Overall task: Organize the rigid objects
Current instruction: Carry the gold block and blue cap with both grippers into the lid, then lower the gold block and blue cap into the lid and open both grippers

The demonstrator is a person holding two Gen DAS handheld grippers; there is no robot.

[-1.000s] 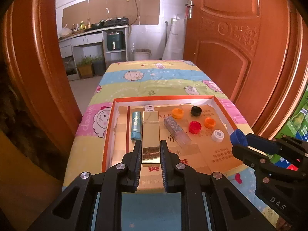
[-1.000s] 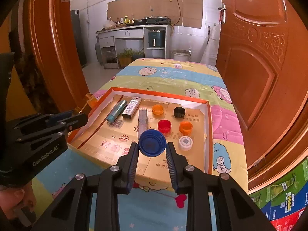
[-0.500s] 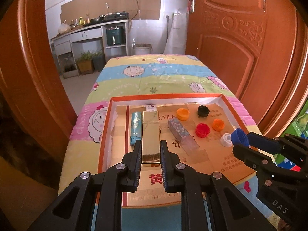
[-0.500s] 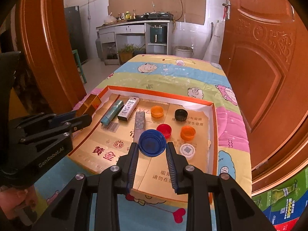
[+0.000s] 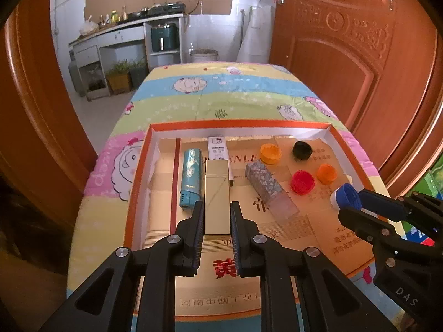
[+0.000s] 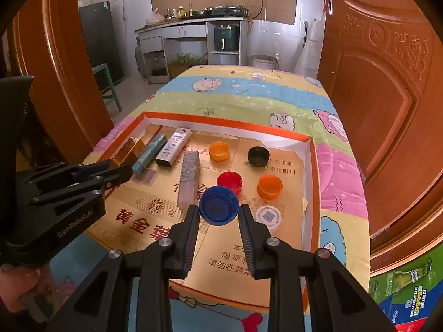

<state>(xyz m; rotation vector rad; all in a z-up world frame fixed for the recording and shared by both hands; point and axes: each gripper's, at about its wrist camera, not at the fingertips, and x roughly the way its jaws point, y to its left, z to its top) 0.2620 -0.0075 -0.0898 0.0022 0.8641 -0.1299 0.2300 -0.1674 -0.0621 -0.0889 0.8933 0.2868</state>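
I read "GenRobot.AI" on the left gripper [image 6: 121, 170] body and "DAS" on the right gripper's [image 6: 219, 212]. My left pads pinch a gold lighter [image 5: 217, 196] over the orange-rimmed tray [image 5: 241, 124], the teal lighter [image 5: 190, 181] at its nine o'clock. My right fingers clamp a blue bottle cap [image 6: 218, 204], hiding part of the red cap [image 6: 229, 181] at twelve o'clock.

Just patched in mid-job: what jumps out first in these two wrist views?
Both grippers are loaded over the orange-rimmed tray: the left gripper clamps a shiny gold lighter, and the right gripper pinches a blue bottle cap. Inside the tray, lighters line the left side, led by a teal lighter, while loose caps cluster on the right, including a red cap and a black cap.
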